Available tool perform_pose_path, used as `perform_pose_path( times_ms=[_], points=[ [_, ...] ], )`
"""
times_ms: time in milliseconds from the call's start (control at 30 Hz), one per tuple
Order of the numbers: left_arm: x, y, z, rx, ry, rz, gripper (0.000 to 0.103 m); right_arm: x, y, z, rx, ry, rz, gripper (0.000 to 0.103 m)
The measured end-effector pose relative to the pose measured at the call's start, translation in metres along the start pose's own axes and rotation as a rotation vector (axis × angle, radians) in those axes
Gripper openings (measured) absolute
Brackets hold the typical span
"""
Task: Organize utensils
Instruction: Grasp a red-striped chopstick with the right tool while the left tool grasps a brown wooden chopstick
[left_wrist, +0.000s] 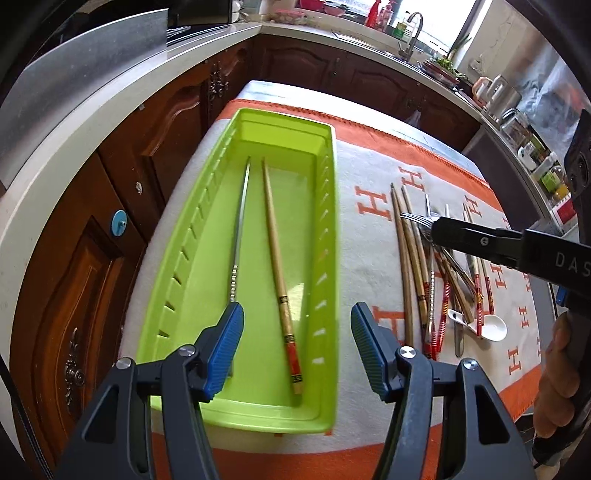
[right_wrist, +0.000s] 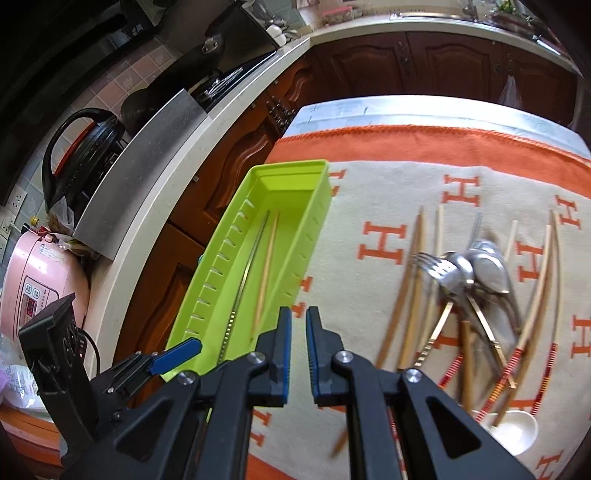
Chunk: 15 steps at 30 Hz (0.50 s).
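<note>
A lime green tray (left_wrist: 192, 236) lies lengthwise on the cloth with a metal chopstick (left_wrist: 238, 236) and a wooden chopstick (left_wrist: 275, 251) inside. My left gripper (left_wrist: 297, 332) hangs open over the tray's near end, nothing between its blue pads. A heap of chopsticks, a fork (right_wrist: 432, 264), metal spoons (right_wrist: 487, 269) and a white spoon (right_wrist: 517, 428) lies right of the tray (right_wrist: 221, 266). My right gripper (right_wrist: 299, 325) hovers between tray and heap, its jaws nearly together with nothing seen in the slit. In the left wrist view the right gripper (left_wrist: 436, 230) is above the fork (left_wrist: 415, 219).
An orange and white cloth (right_wrist: 369, 203) covers the table. Brown cabinets and a pale counter run along the left and back. A pink rice cooker (right_wrist: 37, 288) and a black cooker (right_wrist: 85, 155) stand on the counter. A hand (left_wrist: 554, 387) holds the right gripper's handle.
</note>
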<state>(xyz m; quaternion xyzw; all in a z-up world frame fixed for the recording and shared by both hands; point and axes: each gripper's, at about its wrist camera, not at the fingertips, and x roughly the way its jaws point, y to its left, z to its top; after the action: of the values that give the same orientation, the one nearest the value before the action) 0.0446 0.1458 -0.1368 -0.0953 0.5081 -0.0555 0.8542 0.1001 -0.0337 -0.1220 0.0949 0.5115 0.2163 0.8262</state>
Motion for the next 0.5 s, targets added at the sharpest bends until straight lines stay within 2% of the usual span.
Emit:
perform_pose_path(
  times_ms=[100,233,500],
  points=[
    [-0.002,-0.011,-0.001,0.024,-0.002,-0.002,0.065,-0.016,-0.014,-0.007,0.01,-0.028,-0.021,0.009],
    [-0.004,-0.027,-0.002,0.046,-0.002,-0.001,0.065,-0.033,-0.034,-0.019,0.039,-0.052,-0.036,0.009],
    [-0.003,-0.067,0.0,0.086,-0.006,-0.036,0.065,-0.065,-0.077,-0.046,0.075,-0.093,-0.128,0.009]
  ],
)
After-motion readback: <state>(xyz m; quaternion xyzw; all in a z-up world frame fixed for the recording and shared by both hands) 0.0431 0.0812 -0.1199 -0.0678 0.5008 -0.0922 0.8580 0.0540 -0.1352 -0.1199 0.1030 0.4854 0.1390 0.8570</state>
